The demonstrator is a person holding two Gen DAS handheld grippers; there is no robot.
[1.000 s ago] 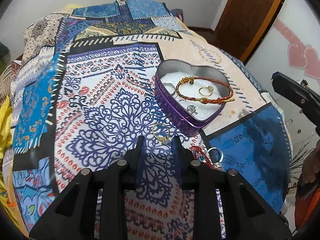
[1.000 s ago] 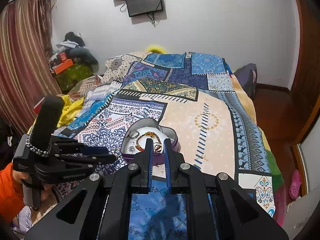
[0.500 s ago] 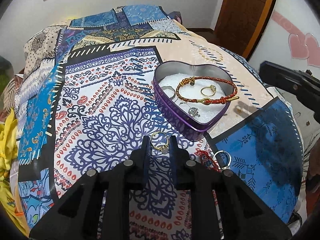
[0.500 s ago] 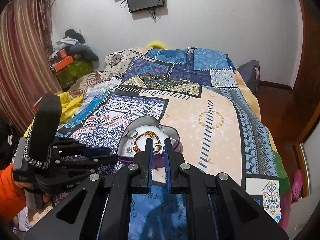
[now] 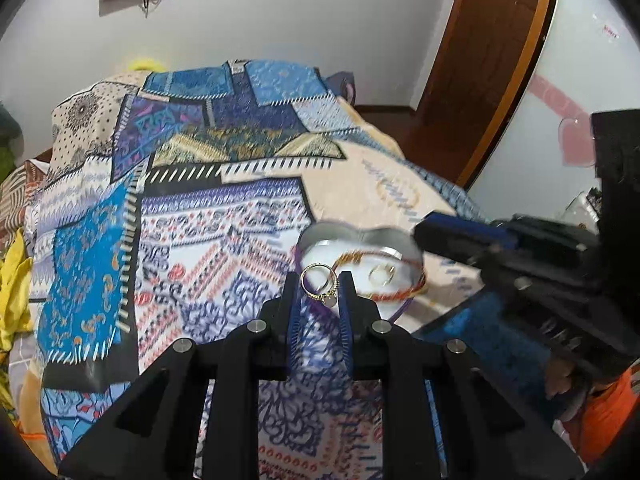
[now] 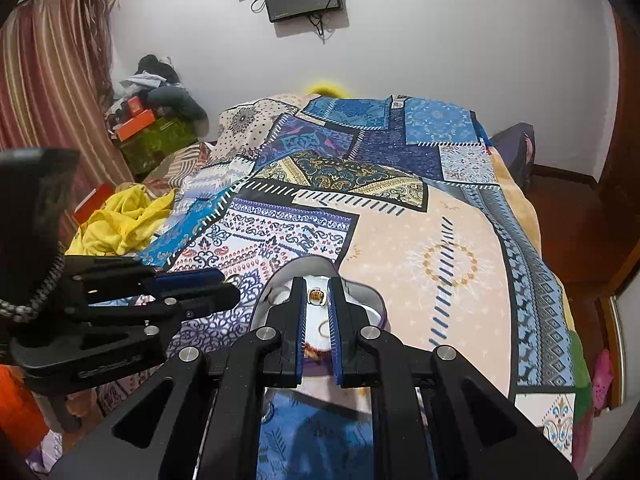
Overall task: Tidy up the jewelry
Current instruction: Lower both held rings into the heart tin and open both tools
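My left gripper (image 5: 319, 286) is shut on a gold ring (image 5: 318, 282) and holds it lifted above the bedspread, just in front of the purple heart-shaped tin (image 5: 404, 307). The tin holds a red-and-gold bracelet (image 5: 384, 295) and another gold ring (image 5: 382, 273) on white padding. My right gripper (image 6: 317, 300) hovers over the tin (image 6: 378, 304) with its fingers a narrow gap apart and nothing between them. The left gripper also shows in the right wrist view (image 6: 216, 286), left of the tin.
The tin lies on a patchwork bedspread (image 6: 440, 216). Yellow cloth (image 6: 120, 220) and piled boxes (image 6: 152, 136) sit off the bed's left side. A wooden door (image 5: 492, 52) stands at the right.
My left gripper closed on the gold ring that lay on the bedspread and lifted it toward the tin. My right gripper moved slightly closer over the tin.
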